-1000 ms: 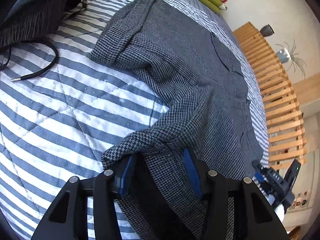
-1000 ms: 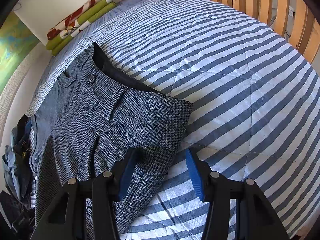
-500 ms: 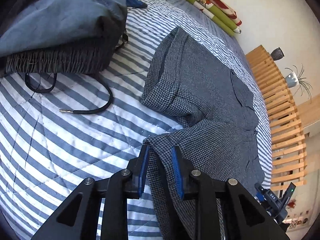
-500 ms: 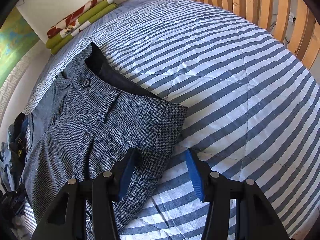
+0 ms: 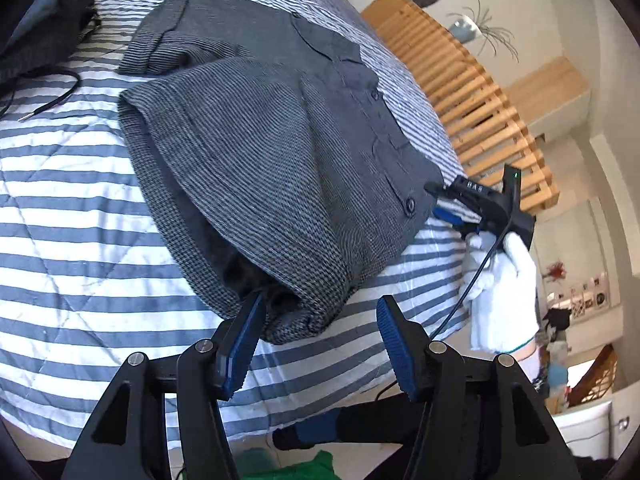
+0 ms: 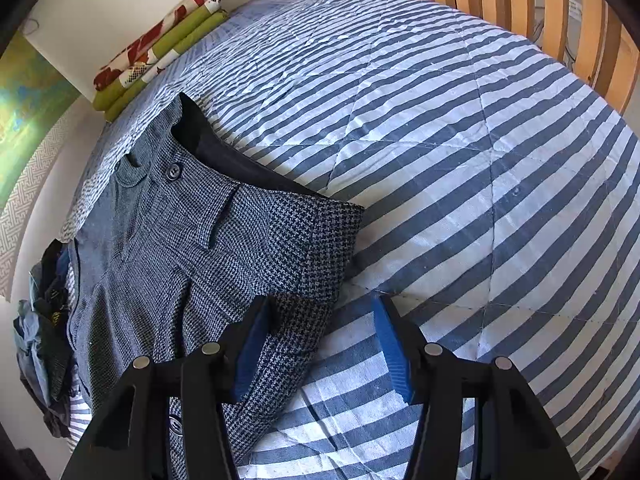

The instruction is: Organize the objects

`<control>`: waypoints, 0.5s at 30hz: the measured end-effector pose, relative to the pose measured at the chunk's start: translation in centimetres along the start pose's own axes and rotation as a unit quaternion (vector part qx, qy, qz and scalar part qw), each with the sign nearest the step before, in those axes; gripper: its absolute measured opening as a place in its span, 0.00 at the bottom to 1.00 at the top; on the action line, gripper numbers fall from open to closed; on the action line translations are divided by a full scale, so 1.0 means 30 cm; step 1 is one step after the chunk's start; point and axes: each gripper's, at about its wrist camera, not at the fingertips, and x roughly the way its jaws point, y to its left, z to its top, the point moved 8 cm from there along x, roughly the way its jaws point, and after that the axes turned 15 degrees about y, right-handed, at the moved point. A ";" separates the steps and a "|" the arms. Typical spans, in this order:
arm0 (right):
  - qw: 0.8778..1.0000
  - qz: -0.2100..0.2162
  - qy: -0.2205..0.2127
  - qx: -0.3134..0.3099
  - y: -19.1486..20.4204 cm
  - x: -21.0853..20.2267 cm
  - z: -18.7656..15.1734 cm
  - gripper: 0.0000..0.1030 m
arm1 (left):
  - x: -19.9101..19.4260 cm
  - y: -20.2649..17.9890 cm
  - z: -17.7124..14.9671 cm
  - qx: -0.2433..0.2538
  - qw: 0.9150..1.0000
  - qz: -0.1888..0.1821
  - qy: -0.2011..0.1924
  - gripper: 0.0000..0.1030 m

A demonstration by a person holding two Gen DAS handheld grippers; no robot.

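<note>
Grey houndstooth shorts point(image 5: 280, 152) lie on the striped bed, one leg folded over the other toward the waistband. My left gripper point(image 5: 320, 320) is open just in front of the folded leg's hem, which touches its left finger. My right gripper point(image 6: 320, 328) is open at the waistband corner of the shorts point(image 6: 200, 264), its left finger over the cloth and its right finger over the bedcover. The right gripper also shows in the left wrist view point(image 5: 486, 204), held by a white-gloved hand.
The blue-and-white striped quilt point(image 6: 460, 160) covers the bed. A wooden slatted headboard point(image 6: 500, 8) stands behind it. Folded green and floral cloths point(image 6: 160, 48) lie at the far edge. A pile of dark clothes point(image 5: 40, 20) with a black cord point(image 5: 52, 100) sits at the left.
My left gripper carried the shorts' leg over onto the other leg, then opened and let it go. My right gripper stayed open at the waistband corner.
</note>
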 end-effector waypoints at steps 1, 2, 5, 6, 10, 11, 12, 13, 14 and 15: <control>1.000 0.003 0.002 0.003 -0.001 0.002 -0.001 0.51 | 0.029 -0.012 -0.006 0.009 1.000 0.018 0.003 0.58; 1.000 0.005 0.003 0.004 -0.001 0.004 -0.002 0.52 | 0.051 -0.025 -0.024 0.016 0.999 0.030 0.010 0.55; 1.000 0.011 0.004 0.002 0.011 0.008 -0.003 0.52 | 0.102 -0.019 0.006 0.011 0.999 0.040 0.026 0.21; 1.000 0.018 0.005 0.000 0.017 0.010 -0.005 0.52 | 0.102 -0.008 0.026 0.005 0.999 0.029 0.026 0.17; 0.998 0.056 0.003 0.002 0.039 -0.002 -0.013 0.15 | -0.002 -0.050 0.038 0.031 0.999 0.021 0.001 0.15; 0.998 0.066 -0.005 0.005 0.040 -0.018 -0.012 0.14 | -0.004 -0.054 0.031 0.040 0.999 0.031 0.002 0.15; 0.997 0.075 -0.010 0.007 0.039 -0.032 -0.010 0.11 | 0.021 -0.043 0.018 0.043 0.998 0.045 0.016 0.15; 0.997 0.077 -0.016 0.009 0.037 -0.043 -0.007 0.11 | 0.068 -0.030 -0.003 0.045 0.996 0.056 0.046 0.15; 0.997 0.070 -0.021 0.012 0.033 -0.048 -0.003 0.10 | 0.118 -0.007 -0.026 0.044 0.994 0.065 0.070 0.15; 0.998 0.054 -0.023 0.013 0.027 -0.046 -0.001 0.10 | 0.157 0.008 -0.046 0.045 0.992 0.075 0.089 0.15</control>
